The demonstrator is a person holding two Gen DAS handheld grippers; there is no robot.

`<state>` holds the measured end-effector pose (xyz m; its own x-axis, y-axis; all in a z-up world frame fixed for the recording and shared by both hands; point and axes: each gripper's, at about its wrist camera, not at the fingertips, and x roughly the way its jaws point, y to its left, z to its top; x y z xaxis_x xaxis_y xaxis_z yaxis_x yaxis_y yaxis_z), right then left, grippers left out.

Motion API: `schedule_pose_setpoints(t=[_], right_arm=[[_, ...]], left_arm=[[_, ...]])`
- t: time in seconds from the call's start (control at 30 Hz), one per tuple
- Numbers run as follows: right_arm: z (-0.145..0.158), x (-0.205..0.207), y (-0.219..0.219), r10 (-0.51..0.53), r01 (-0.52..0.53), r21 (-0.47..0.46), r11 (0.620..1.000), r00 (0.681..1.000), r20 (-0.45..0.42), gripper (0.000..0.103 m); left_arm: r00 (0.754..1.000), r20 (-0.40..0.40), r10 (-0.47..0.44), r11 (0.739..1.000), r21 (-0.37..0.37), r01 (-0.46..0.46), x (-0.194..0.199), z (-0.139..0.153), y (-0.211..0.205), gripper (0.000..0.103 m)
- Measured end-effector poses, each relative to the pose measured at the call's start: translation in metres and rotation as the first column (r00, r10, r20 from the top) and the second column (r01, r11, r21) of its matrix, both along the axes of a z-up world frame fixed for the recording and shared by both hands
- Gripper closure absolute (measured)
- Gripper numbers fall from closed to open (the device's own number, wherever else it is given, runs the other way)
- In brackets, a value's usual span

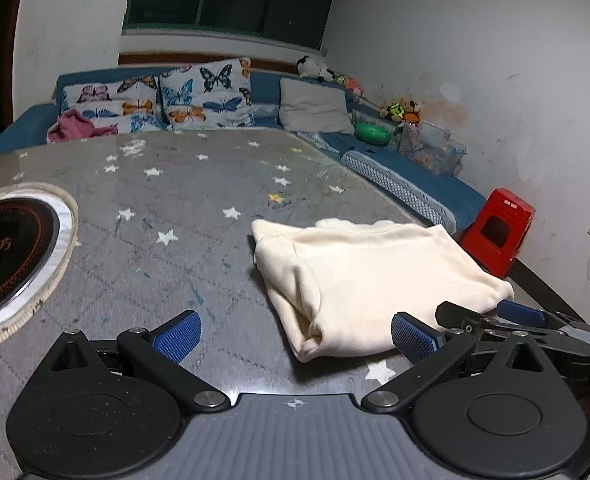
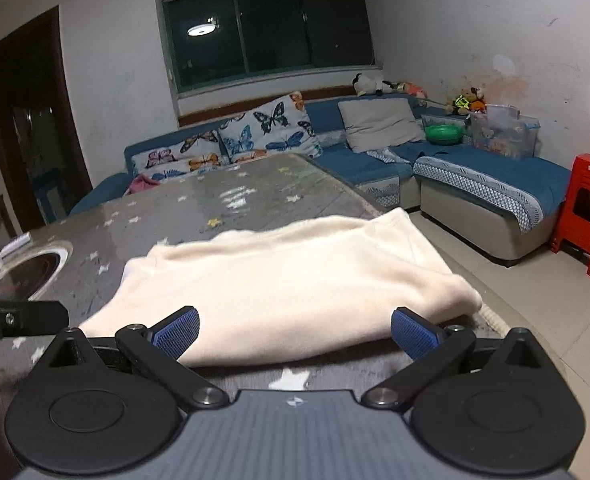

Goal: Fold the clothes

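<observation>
A cream fleece garment (image 1: 371, 280) lies folded into a thick rectangle on the grey star-patterned table (image 1: 167, 200), near its right edge. My left gripper (image 1: 295, 338) is open and empty, low over the table at the garment's near left corner. My right gripper (image 2: 293, 334) is open and empty, just in front of the garment's near edge (image 2: 279, 292). The right gripper also shows in the left wrist view (image 1: 491, 316) beside the garment's near right corner. Part of the left gripper's body (image 2: 15, 316) shows at the left of the right wrist view.
A round induction hob (image 1: 11, 252) is set into the table at the left. A blue sofa (image 2: 475, 176) with butterfly cushions (image 1: 207, 94) runs behind and to the right. A red plastic stool (image 2: 587, 212) stands on the floor beyond the table's right edge.
</observation>
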<state>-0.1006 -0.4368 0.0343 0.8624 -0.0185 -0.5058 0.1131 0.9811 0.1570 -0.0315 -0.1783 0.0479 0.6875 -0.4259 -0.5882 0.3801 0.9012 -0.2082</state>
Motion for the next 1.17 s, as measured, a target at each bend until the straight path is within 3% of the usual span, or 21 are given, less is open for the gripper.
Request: schedule_pose_setpoints(t=[0.53,1.17], right_arm=[[-0.001,-0.013,0.004,0.02,-0.02,-0.028,0.999,1.0,-0.006,0.0],[-0.002,-0.031,-0.001,0.02,-0.02,0.005,1.0,0.999,-0.026,0.0]], left_arm=[[1.0,-0.02,0.0,0.999,0.047,0.001,-0.01,-0.006,-0.005,0.0],[0.998,-0.002,-0.058,0.993,0.101,0.058,-0.03,-0.01,-0.02,0.0]])
